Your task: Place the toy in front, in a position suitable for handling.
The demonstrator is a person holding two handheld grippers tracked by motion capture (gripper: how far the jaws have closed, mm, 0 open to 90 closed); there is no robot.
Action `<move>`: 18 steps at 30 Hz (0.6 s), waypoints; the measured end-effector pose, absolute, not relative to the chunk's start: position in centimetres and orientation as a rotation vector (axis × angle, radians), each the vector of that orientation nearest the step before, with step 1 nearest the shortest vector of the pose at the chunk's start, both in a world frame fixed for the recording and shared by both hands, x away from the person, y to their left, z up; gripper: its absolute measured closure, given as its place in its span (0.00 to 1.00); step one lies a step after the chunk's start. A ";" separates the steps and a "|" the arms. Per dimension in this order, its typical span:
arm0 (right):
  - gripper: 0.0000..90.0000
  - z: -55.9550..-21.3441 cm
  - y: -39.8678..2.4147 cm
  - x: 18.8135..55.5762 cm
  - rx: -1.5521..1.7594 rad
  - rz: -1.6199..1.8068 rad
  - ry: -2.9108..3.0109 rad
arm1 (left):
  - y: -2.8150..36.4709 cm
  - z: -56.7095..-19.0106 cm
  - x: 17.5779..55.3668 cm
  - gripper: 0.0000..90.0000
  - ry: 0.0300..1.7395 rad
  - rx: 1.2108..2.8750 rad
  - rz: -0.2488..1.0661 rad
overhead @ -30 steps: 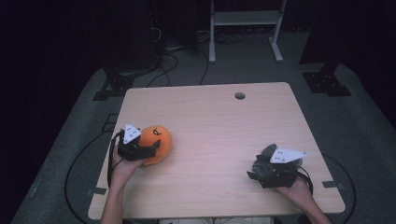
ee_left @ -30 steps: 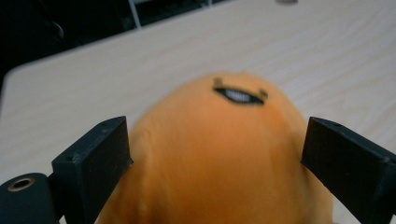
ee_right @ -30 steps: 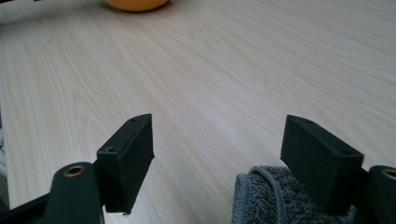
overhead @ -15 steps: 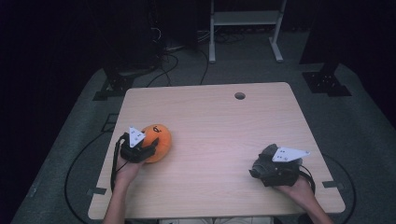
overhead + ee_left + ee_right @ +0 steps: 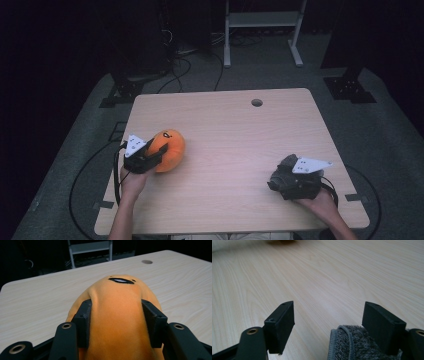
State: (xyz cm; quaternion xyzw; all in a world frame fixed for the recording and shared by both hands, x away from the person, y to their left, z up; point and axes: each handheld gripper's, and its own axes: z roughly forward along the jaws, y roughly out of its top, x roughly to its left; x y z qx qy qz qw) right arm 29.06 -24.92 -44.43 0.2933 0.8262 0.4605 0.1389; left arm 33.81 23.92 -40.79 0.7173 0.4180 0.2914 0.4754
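At about five o'clock on the pale wooden surface [image 5: 235, 150], close to the person's edge, the right gripper [image 5: 329, 322] rests with its jaws spread and nothing pressed between them. A grey, fuzzy fabric piece [image 5: 352, 345] lies beside its right jaw, apart from the other one; what it is cannot be told.

Across at about eight o'clock, the left gripper [image 5: 150, 152] has just been closing its jaws, and they now pinch the round orange plush toy with a small dark mouth [image 5: 117, 315]. In the left gripper view both pads [image 5: 83, 322] dent the soft sides, so the grip looks seated. The toy sits on the surface near the left edge.

Farther off, at twelve o'clock, a small round cable hole [image 5: 257, 102] marks the far side.

The step in hand appears to be the grasp of the toy, now complete. The next move likely calls for a straight lift, holding pressure so the yielding plush does not slip out.
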 end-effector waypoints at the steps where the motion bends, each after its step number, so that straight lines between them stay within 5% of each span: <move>1: 0.28 -44.4 -24.9 29.1 0.848 1.331 2.388 | 23.9 -40.8 33.8 0.54 1.022 1.753 0.712; 18: 0.28 -44.3 -25.6 29.3 0.869 1.335 2.363 | 16.7 -39.1 32.2 0.54 0.752 1.835 0.597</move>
